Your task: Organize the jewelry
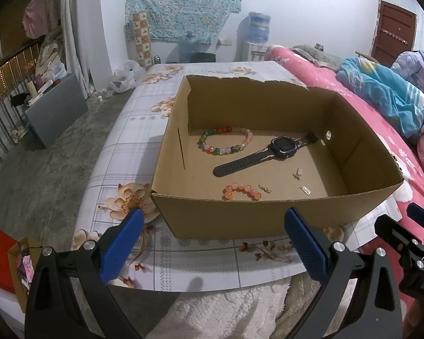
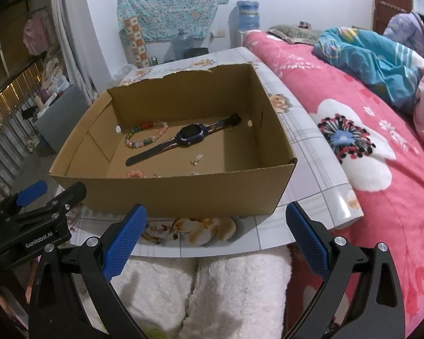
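Note:
An open cardboard box (image 1: 220,220) (image 2: 183,192) stands on a floral-print table (image 1: 132,147) (image 2: 305,141). Inside lie a multicoloured bead bracelet (image 1: 226,141) (image 2: 144,135), a dark smartwatch (image 1: 265,152) (image 2: 183,139), a pink-orange bead bracelet (image 1: 241,192) (image 2: 135,173) and small earrings (image 1: 297,173) (image 2: 197,159). My left gripper (image 1: 212,220) is open, held just before the box's near wall, nothing between its fingers. My right gripper (image 2: 216,217) is also open and empty, near the table's front edge, and its body shows in the left wrist view (image 1: 410,243).
A bed with a pink floral cover (image 2: 367,147) lies right of the table, a blue blanket (image 2: 376,62) and a person (image 2: 418,34) on it. White fleece (image 2: 212,288) lies under both grippers. Gift bags (image 1: 5,265) and a grey cabinet (image 1: 56,107) stand on the floor at left.

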{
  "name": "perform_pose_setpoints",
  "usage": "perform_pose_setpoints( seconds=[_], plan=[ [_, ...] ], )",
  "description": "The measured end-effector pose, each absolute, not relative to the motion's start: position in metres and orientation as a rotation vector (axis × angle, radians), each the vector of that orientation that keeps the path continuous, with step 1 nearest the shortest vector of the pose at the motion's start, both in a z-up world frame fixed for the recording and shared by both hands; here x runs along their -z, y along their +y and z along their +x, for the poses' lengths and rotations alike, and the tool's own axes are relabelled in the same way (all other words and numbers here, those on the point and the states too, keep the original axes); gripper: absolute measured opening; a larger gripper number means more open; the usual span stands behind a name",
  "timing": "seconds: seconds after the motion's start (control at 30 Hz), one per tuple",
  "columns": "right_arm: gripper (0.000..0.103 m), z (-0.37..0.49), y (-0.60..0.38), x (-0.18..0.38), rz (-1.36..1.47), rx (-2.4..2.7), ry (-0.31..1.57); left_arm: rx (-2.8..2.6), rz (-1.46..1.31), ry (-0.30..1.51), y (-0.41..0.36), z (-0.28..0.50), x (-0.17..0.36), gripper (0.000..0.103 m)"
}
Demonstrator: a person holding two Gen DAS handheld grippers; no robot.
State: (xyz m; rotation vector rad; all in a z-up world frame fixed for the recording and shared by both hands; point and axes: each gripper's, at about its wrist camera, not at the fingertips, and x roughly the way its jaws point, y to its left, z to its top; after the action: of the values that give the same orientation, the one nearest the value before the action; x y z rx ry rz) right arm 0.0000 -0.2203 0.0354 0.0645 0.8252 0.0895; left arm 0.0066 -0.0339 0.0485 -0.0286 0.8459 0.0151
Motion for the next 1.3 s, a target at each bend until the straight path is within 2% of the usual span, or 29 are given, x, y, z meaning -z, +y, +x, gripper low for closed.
perform_pose_setpoints(
  seconds=[1.3],
  plan=[
    [0.095, 0.0013, -0.2185, -0.0354, 0.065, -0.089, 0.829, -0.03, -0.038, 0.866, -0.0378, 0.0046, -0.0438, 0.097]
  ],
)
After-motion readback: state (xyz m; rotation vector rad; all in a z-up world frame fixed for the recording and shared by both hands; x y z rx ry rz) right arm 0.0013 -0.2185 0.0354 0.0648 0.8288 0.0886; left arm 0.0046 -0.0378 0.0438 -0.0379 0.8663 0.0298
